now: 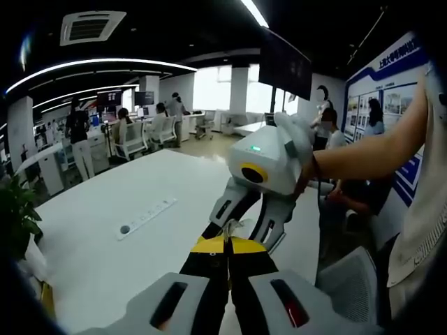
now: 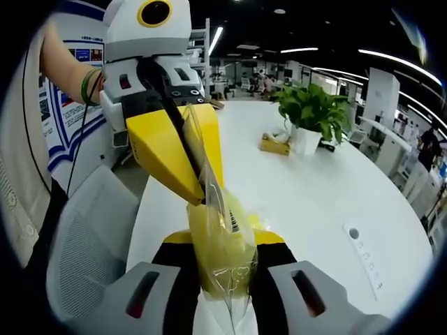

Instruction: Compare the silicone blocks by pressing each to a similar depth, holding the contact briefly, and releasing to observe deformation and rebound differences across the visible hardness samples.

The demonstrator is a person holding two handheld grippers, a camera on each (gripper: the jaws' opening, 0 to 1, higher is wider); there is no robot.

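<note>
Both grippers meet on a clear plastic bag (image 2: 222, 241) held above the white worktop (image 2: 307, 188). The right gripper (image 2: 222, 279) and left gripper (image 2: 183, 157) each have jaws pinched on it, probably to open it; its yellowish contents may be silicone blocks.

The broad white oval table (image 2: 307, 188) lies mostly bare, open for a hand to sweep across. A leafy green potted plant (image 2: 312, 112) and flat yellow packet (image 2: 275, 144) crowd its far end; a grey mesh chair (image 2: 84, 244) flanks the near edge.
</note>
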